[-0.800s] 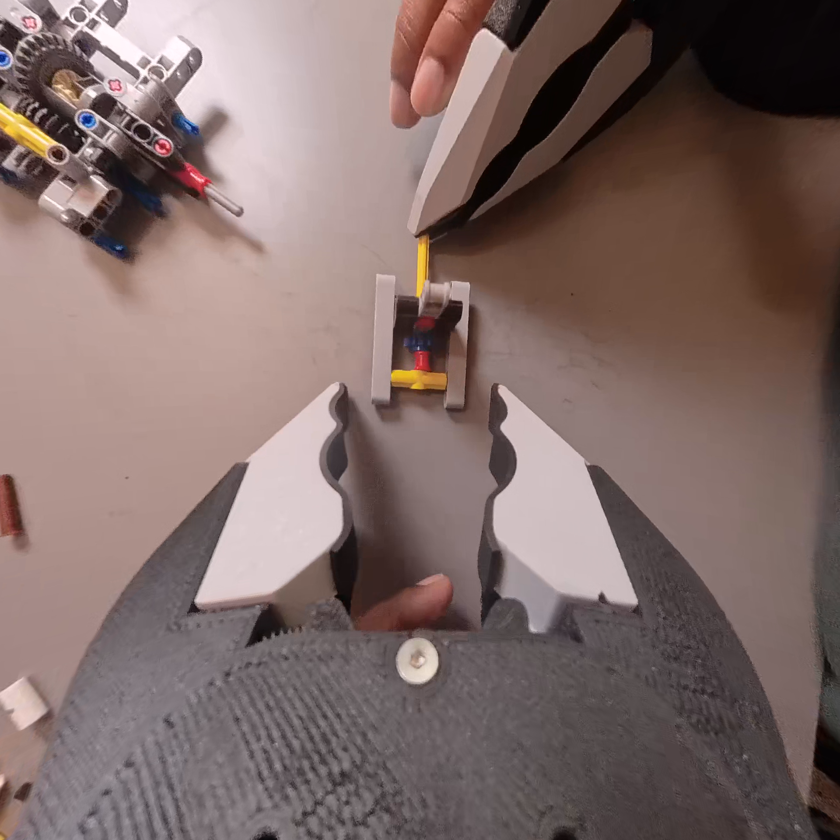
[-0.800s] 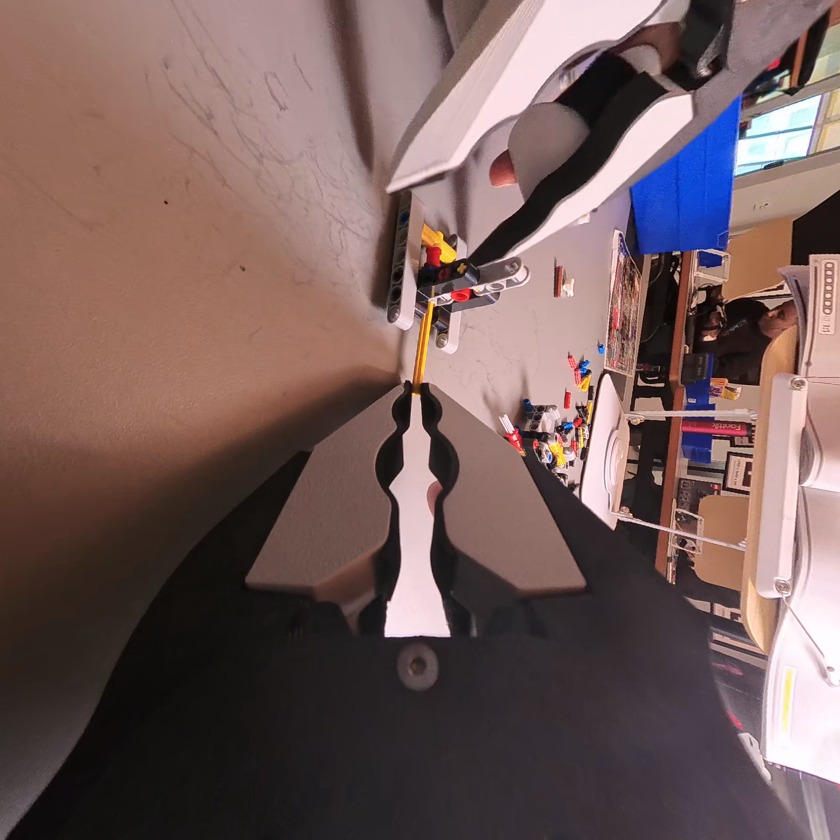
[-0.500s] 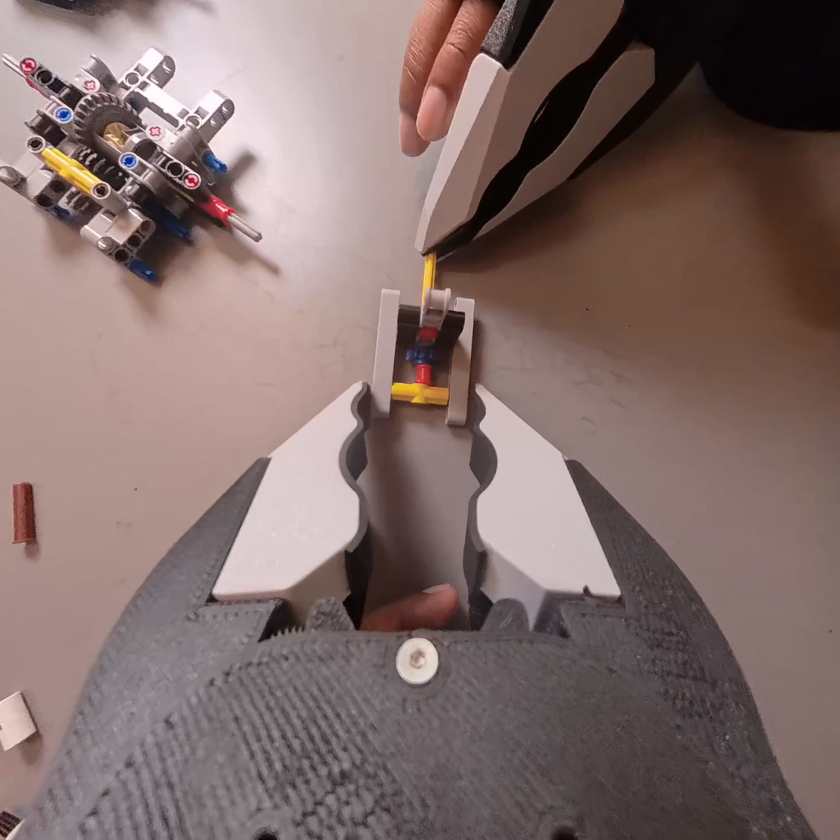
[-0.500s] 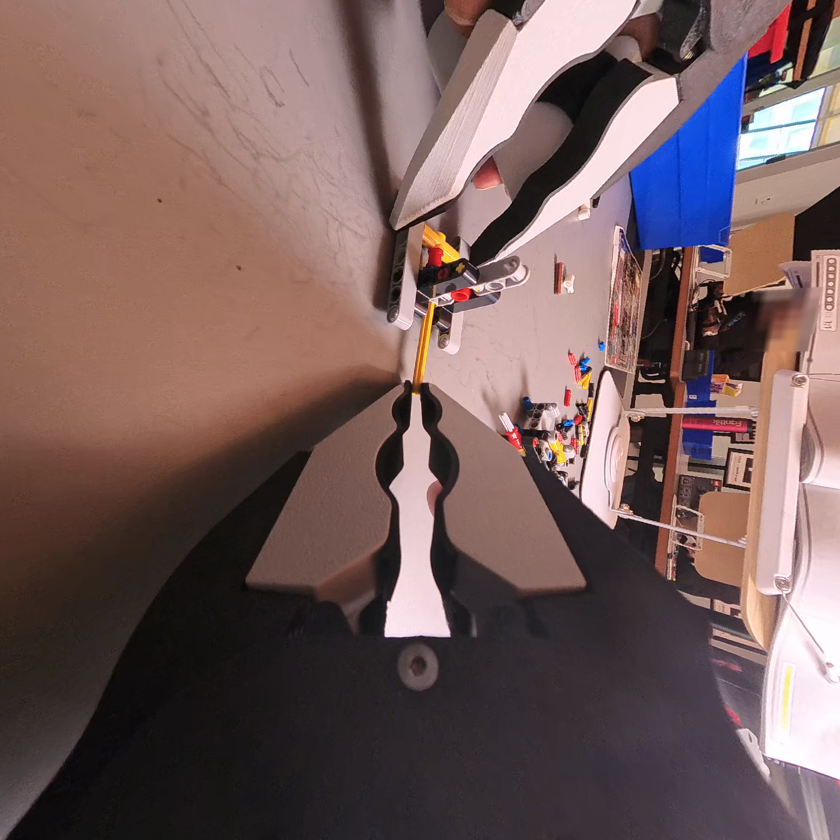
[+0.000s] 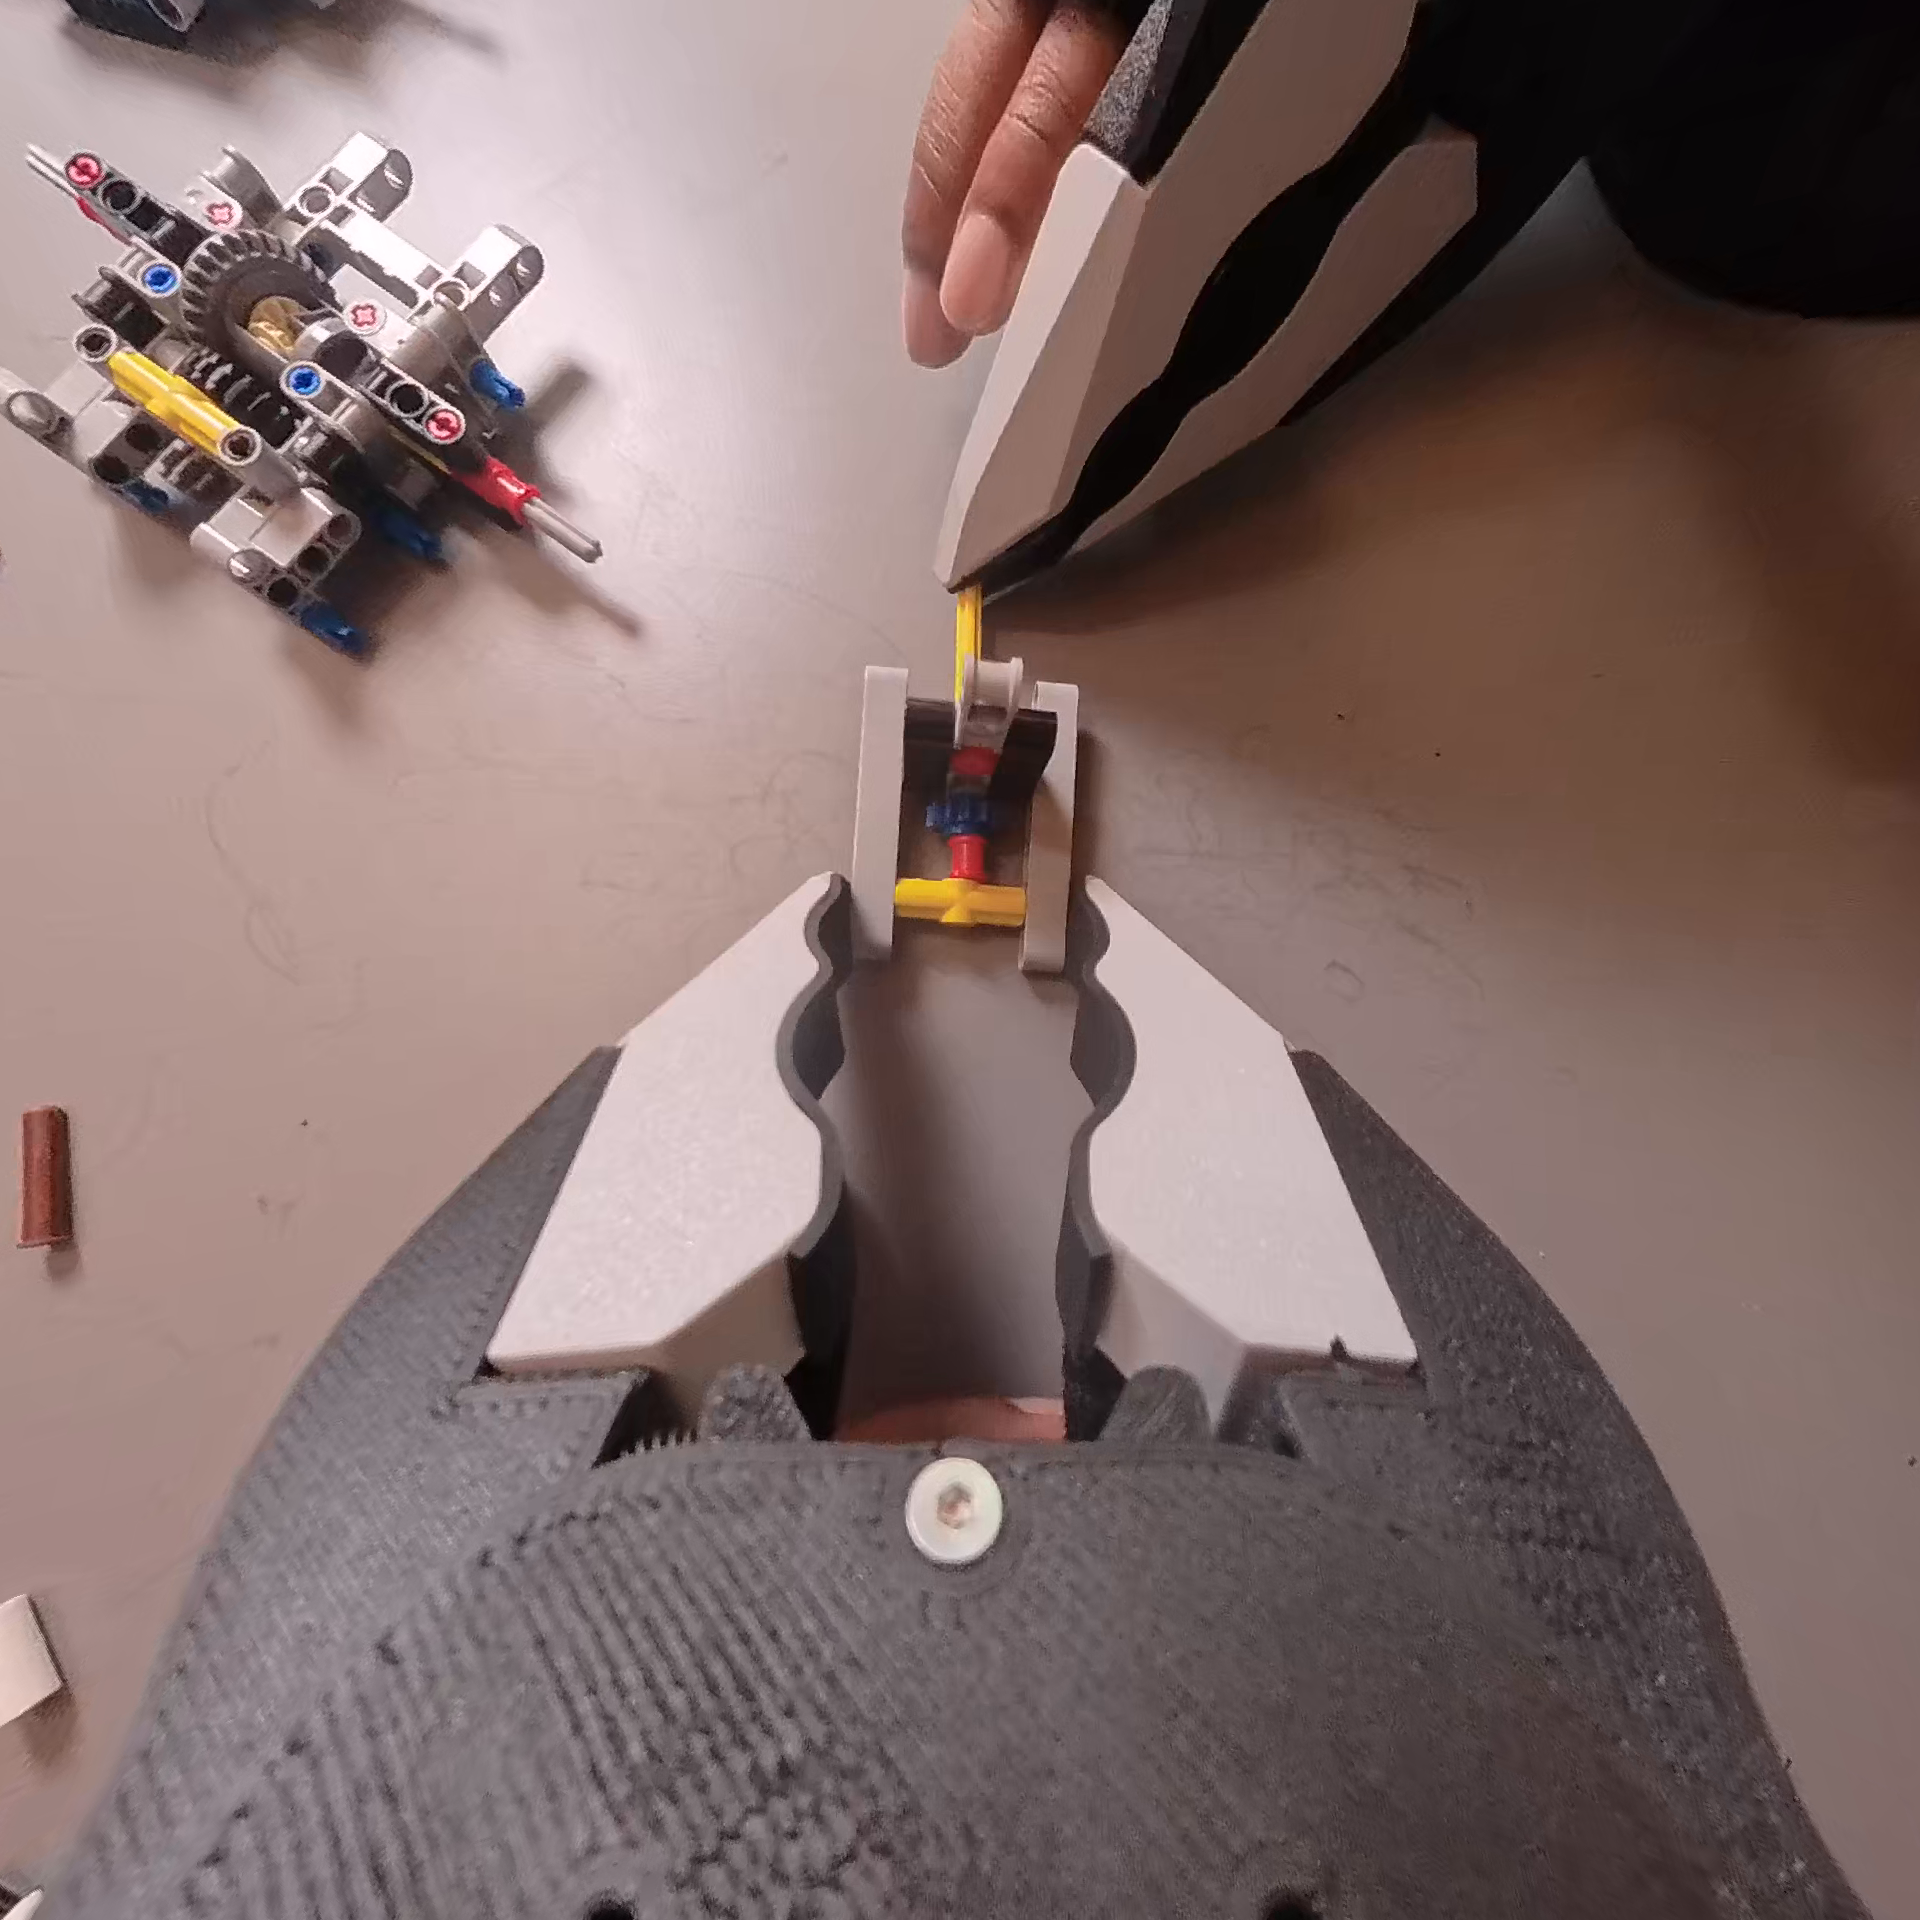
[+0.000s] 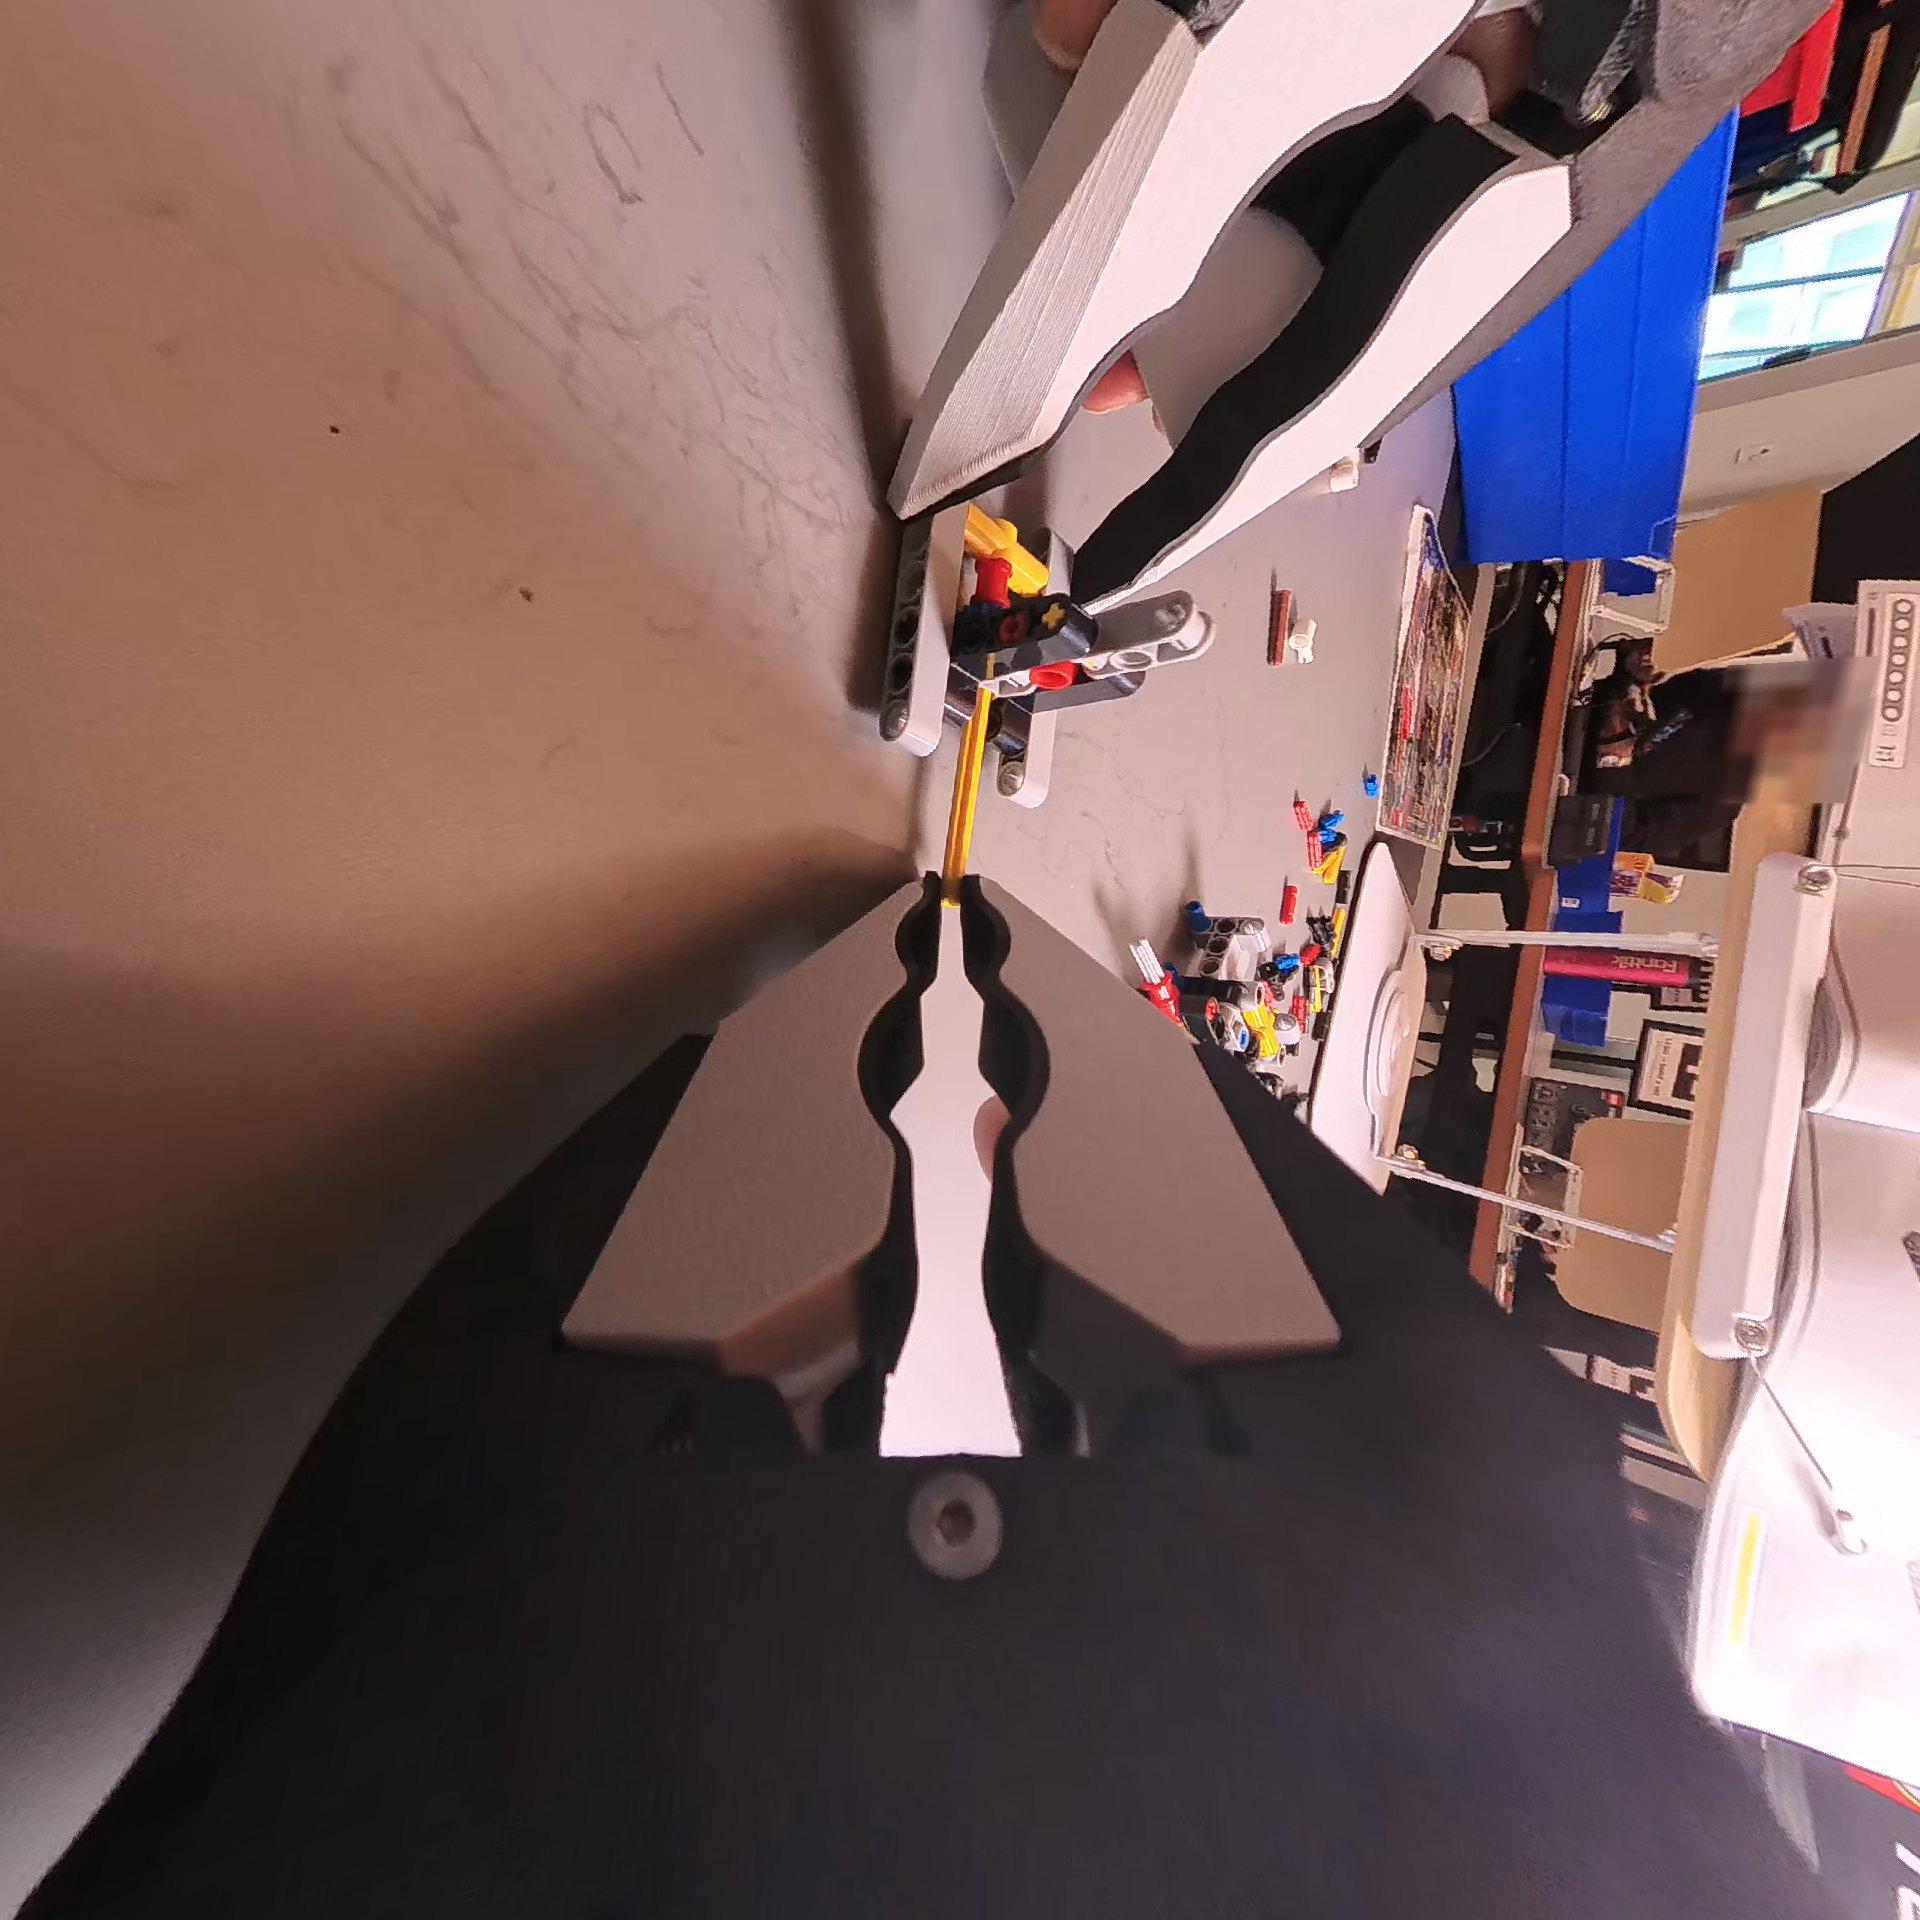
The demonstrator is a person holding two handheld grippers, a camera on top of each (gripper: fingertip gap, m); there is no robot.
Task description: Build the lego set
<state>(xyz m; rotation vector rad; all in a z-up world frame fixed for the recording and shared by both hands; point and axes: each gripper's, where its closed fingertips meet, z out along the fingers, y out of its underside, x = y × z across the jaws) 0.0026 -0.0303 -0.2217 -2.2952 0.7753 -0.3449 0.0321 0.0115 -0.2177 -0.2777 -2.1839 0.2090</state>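
A small brick assembly, two grey beams joined by yellow, red and blue parts, lies on the grey table. My left gripper is shut on the near ends of its two beams, one pad against each outer side. My right gripper is shut on the end of a thin yellow axle that runs into the far side of the assembly. The axle and the right gripper also show in the left wrist view. The left gripper shows at the assembly in the right wrist view.
A larger grey gear assembly lies at the far left, with a brown piece and a white piece nearer. A hand rests beside the right gripper. Loose bricks, a booklet and a blue box lie beyond. Tip to tip, the grippers are about 6 centimeters apart.
My left gripper moved forward to the assembly and its fingers came together from wide open onto the two beams. My right gripper kept hold of the yellow axle and stayed in place.
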